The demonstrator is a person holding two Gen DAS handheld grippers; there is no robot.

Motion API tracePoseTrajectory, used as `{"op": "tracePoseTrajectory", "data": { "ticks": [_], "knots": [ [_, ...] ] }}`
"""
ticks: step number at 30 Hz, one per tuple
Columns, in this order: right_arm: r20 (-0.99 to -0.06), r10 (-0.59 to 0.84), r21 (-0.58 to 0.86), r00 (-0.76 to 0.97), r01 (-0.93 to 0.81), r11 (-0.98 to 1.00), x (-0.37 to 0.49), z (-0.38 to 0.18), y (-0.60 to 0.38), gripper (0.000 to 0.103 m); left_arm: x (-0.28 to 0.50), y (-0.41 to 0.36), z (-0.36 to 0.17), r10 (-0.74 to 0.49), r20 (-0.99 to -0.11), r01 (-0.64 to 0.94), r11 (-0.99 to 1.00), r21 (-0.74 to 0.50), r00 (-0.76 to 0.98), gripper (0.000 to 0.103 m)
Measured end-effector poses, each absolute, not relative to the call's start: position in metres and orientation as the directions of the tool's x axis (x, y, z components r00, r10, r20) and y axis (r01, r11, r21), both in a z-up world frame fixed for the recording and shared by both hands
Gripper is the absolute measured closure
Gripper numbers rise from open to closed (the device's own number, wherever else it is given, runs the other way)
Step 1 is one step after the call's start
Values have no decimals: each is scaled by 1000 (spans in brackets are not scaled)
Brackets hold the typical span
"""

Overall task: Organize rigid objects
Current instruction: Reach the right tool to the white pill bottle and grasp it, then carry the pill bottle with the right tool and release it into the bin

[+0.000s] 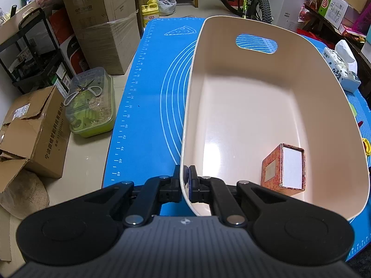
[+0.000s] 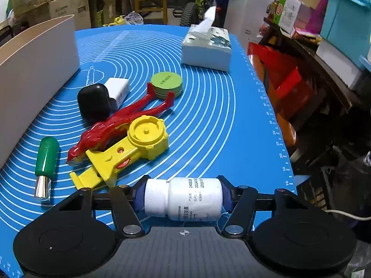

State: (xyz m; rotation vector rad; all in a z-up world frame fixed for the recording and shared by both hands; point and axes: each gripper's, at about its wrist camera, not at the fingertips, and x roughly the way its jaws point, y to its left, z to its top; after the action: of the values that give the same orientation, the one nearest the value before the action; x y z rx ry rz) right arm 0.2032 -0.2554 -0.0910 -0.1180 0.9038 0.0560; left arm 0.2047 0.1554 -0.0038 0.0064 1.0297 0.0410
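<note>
My left gripper (image 1: pixel 186 173) is clamped on the near wall of the cream bin (image 1: pixel 266 74), one pad inside and one outside, and I judge it should just hold the bin steady on the blue mat (image 1: pixel 148 92). One patterned box (image 1: pixel 284 169) sits inside, in the near right corner.

My right gripper (image 2: pixel 183 197) has the white pill bottle (image 2: pixel 185 199) lying crosswise between its pads, cap toward the left pad, both ends touching. To do this well, I think I should squeeze squarely on the two ends before lifting so the round bottle cannot roll out, then carry it left over the bin's rim.

On the table, left to right, I count one green-handled tool (image 2: pixel 45 162), one black case (image 2: pixel 95 102), one white block (image 2: pixel 119 88), one red toy (image 2: pixel 120 122), one yellow toy (image 2: pixel 129 150), one green tin (image 2: pixel 167 84) and one tissue pack (image 2: pixel 207 46).
</note>
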Motion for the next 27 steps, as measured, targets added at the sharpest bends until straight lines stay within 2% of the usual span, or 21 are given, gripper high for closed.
{"op": "tracePoseTrajectory", "data": {
  "ticks": [8, 16, 27],
  "knots": [
    [-749, -10, -106, 662, -105, 989, 197, -82, -250, 39, 205, 156, -4, 39, -857, -32, 999, 27, 514, 96],
    [-661, 35, -120, 749, -152, 981, 195, -34, -219, 39, 205, 156, -5, 39, -858, -31, 999, 27, 513, 96],
    [-546, 231, -73, 805, -320, 945, 214, 33, -124, 39, 204, 158, -5, 37, -858, -31, 999, 25, 512, 96]
  ]
}}
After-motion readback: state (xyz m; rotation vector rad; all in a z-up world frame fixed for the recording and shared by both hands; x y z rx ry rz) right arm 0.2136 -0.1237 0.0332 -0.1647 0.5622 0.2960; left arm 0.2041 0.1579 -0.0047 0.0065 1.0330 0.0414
